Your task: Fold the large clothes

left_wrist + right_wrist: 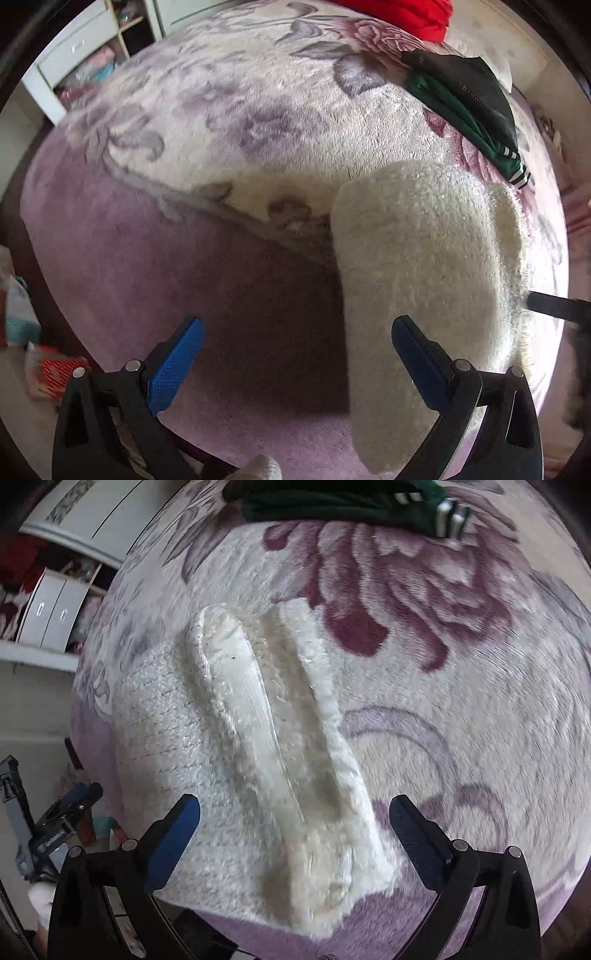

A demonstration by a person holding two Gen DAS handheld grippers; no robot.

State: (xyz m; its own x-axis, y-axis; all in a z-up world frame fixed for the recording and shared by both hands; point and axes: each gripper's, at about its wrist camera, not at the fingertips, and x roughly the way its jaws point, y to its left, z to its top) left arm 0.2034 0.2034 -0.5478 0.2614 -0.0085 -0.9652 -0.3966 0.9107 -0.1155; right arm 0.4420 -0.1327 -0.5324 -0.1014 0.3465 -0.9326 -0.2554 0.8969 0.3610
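A home bedroom: a bed spread with a plush floral blanket [229, 110], folded clothes [465, 99] piled at its far edge, and a white drawer-and-shelf unit [77, 48] standing beyond the blanket.

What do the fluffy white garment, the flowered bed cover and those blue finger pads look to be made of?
White garment: probably fuzzy knit or plush, matte, with loose fibres along its edges. Flowered bed cover: seemingly short-pile fleece or velvet, with a brushed nap and soft sheen. Blue pads on the left hand-held gripper: likely rubber or textured plastic, covered in fine raised dots; black arms look like hard plastic.
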